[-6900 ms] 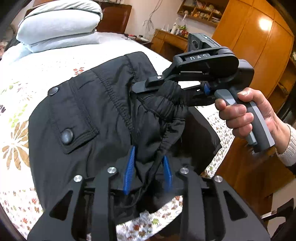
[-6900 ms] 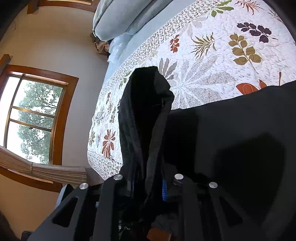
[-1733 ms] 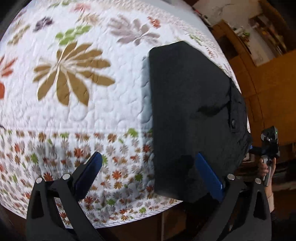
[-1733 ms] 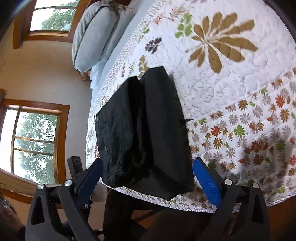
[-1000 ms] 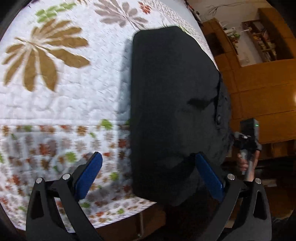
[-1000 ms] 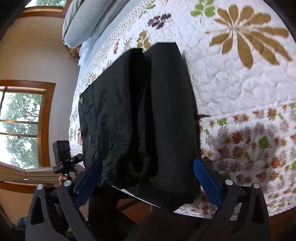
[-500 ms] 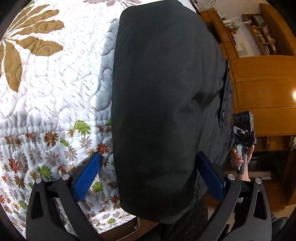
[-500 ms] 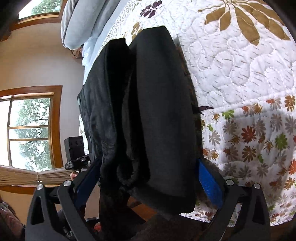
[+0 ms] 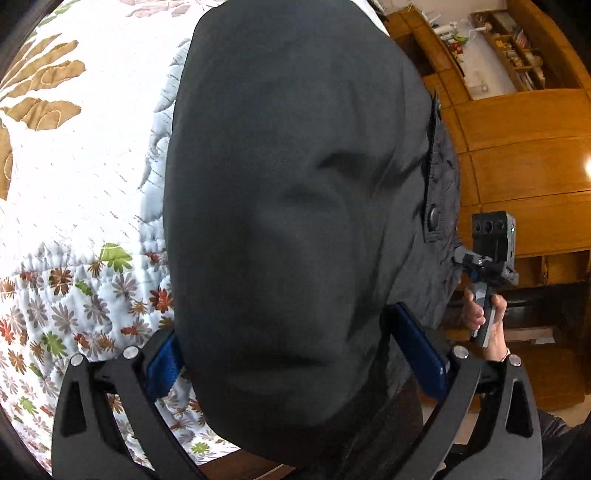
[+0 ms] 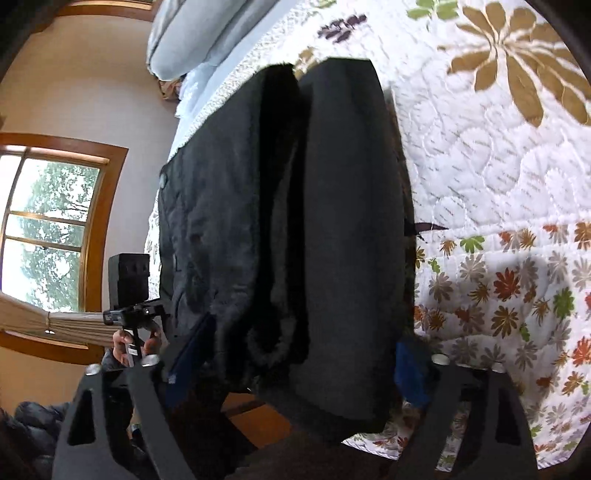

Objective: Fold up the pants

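Right, your pants (image 9: 280, 206) lie folded into a thick black bundle on the bed's quilt (image 9: 92, 155), near end hanging just past the mattress edge. Your left gripper (image 9: 291, 362) has its jaws spread wide, blue pads either side of the bundle's near end; can't tell if the pads touch the cloth. Same w/ your right gripper (image 10: 295, 365): jaws wide apart, straddling the near end from the other side, contact unclear. Open quilt w/ room to move sits beyond the bundle's smooth side; wooden cabinets (image 9: 524, 158) stand past its snap-button pocket side. From the right wrist view the pants (image 10: 288, 206) show two stacked layers w/ a rolled hem facing you, matte and slightly crinkled. Quilt (image 10: 487, 177) is white, stitched, w/ leaf prints. Grey pillows (image 10: 184, 33) at the far end, window (image 10: 44, 229) to the side.
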`<state>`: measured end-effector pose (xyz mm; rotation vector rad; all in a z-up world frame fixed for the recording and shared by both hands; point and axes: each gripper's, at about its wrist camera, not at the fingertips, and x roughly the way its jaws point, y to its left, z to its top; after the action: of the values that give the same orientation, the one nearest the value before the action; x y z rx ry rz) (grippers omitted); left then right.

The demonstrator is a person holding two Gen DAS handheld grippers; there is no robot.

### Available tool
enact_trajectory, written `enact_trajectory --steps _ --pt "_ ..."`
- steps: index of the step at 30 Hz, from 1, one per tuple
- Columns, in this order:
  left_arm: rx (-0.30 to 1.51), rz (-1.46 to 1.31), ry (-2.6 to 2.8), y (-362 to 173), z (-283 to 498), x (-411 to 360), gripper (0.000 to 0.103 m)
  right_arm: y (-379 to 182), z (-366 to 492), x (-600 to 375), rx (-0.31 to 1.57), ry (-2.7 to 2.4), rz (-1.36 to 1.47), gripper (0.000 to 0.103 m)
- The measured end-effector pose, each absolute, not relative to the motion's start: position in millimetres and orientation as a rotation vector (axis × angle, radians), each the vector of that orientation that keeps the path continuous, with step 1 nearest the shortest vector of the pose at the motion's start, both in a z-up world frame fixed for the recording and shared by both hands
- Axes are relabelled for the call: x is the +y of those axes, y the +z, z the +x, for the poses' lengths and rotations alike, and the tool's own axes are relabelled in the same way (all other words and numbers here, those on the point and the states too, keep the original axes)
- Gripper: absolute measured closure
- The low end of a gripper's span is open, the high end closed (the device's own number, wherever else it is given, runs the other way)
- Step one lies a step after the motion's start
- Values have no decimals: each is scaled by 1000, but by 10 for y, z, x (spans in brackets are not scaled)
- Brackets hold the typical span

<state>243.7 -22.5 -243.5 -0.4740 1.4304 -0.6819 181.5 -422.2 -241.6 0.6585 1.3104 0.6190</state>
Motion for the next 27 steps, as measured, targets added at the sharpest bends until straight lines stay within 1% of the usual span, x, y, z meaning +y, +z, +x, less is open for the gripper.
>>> enact_trajectory --steps 1,3,6,9,11,13,16,19,27 --pt "1424 -467 -684 -2421 2431 -251 3 -2393 1798 -4214 1301 621 640 29" --pt "1414 -459 -687 -2417 2433 -220 4 -2322 1778 -4174 1280 623 598 41" --pt "1385 -470 -696 -2392 2412 -254 4 -2149 1761 -4076 1233 637 525 52" --pt "1362 -499 -687 -2442 2406 -159 8 -1970 1778 -3950 1184 671 478 58" --pt "1348 -554 -679 -2470 2412 -86 12 -1849 1816 -3832 1160 693 440 59" --pt "1336 -617 -672 -2495 2420 0 22 -1777 1883 -3729 1144 713 419 59" --pt "1320 -687 -672 -2535 2441 108 31 -1703 2029 -3586 1122 739 421 59" --pt "1297 -709 -643 -2521 2531 203 32 -1714 2176 -3512 1108 750 436 59" --pt "1261 -636 -539 -2337 2960 379 32 -1816 2717 -3254 1094 755 487 60"
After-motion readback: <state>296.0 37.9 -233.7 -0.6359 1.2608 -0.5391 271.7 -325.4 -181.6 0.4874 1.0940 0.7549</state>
